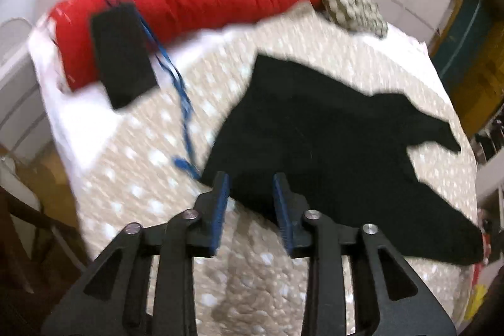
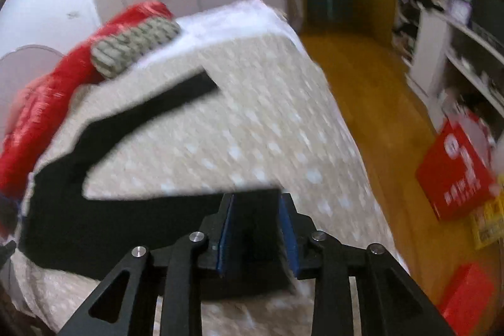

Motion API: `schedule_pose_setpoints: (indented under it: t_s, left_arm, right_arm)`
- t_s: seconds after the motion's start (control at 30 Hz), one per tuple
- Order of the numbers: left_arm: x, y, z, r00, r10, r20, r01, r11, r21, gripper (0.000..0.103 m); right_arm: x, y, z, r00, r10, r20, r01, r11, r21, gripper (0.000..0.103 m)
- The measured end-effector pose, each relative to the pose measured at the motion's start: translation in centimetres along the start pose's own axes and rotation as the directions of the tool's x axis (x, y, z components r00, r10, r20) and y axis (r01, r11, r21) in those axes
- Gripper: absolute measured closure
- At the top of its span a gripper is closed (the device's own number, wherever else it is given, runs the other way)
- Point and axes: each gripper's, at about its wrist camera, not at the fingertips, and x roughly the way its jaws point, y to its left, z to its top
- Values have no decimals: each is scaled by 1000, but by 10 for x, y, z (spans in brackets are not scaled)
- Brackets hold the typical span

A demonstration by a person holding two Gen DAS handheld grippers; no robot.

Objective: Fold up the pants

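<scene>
Black pants (image 1: 330,131) lie spread on a beige dotted bed cover (image 1: 141,178), legs splayed. My left gripper (image 1: 252,188) is open, its blue-padded fingers just above the near edge of the pants, holding nothing. In the right wrist view the pants (image 2: 94,194) form a V, one leg running toward the far side. My right gripper (image 2: 256,210) is open with the end of the near pant leg lying between its fingers. Both views are motion-blurred.
A red quilt (image 1: 189,5) and a patterned pillow (image 1: 352,5) lie at the head of the bed. A black folded item (image 1: 123,59) with a blue cord (image 1: 182,103) lies left. Yellow floor (image 2: 378,115), red boxes (image 2: 453,172) and shelves (image 2: 456,46) are right of the bed.
</scene>
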Motion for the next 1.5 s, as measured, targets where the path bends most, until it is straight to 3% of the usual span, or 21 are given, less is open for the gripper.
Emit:
schedule_pose_setpoints:
  t_s: [0.03, 0.13, 0.23, 0.33, 0.4, 0.53, 0.7, 0.8, 0.87, 0.97, 1.0, 1.1, 1.13, 1.3, 1.4, 1.5]
  left_arm:
    - [-4, 0, 5, 1000, -10, 12, 10, 1000, -3, 49]
    - [1, -4, 25, 998, -46, 35, 46, 999, 0, 47]
    - [25, -20, 43, 997, -75, 12, 75, 997, 14, 47]
    - [51, -32, 57, 996, -85, -18, 85, 996, 22, 47]
    - [67, -43, 67, 996, -78, -30, 79, 997, 23, 47]
    - [121, -53, 83, 996, -10, -91, 12, 1000, 24, 47]
    - [160, -40, 89, 990, 37, -134, -38, 999, -4, 46]
    - [168, -30, 89, 992, 14, -127, -18, 999, -29, 36]
    - [172, -27, 85, 994, 6, -107, -8, 1000, -20, 32]
    - [171, -28, 81, 998, 10, -68, -10, 1000, -2, 30]
    - [172, -28, 81, 998, 11, -64, -11, 1000, 4, 29]
    - [174, -26, 84, 998, -3, -62, 3, 1000, -7, 29]
    - [171, -23, 84, 998, -15, -58, 13, 1000, -20, 29]
    - [142, -4, 86, 998, 51, -22, -53, 994, -93, 29]
    - [116, 14, 83, 999, 38, 19, -35, 990, -138, 29]
    - [87, 29, 77, 997, 50, 66, -38, 985, -169, 29]
  right_arm:
    - [1, 8, 7, 999, 37, 12, -37, 999, -19, 68]
    - [8, 53, 25, 980, 198, 37, -191, 973, -130, 62]
    - [30, 110, 37, 952, 306, 27, -285, 912, -294, 58]
    - [58, 169, 46, 934, 357, -24, -323, 811, -488, 58]
    - [78, 207, 52, 933, 358, -47, -314, 741, -594, 58]
    - [128, 259, 66, 938, 339, -68, -287, 653, -701, 58]
    - [191, 287, 87, 930, 336, -152, -332, 582, -742, 56]
    - [226, 294, 90, 932, 276, -234, -348, 508, -788, 54]
    - [240, 294, 90, 921, 266, -286, -382, 464, -799, 54]
    - [261, 293, 89, 904, 259, -340, -425, 466, -776, 54]
    - [264, 292, 88, 901, 263, -346, -433, 473, -767, 58]
    - [257, 290, 82, 894, 307, -326, -443, 497, -746, 95]
    - [253, 289, 79, 903, 303, -306, -424, 501, -755, 98]
    - [195, 265, 79, 915, 354, -191, -369, 551, -748, 99]
    - [132, 236, 75, 889, 438, -130, -389, 576, -719, 99]
    - [77, 212, 50, 866, 488, -107, -406, 562, -721, 99]
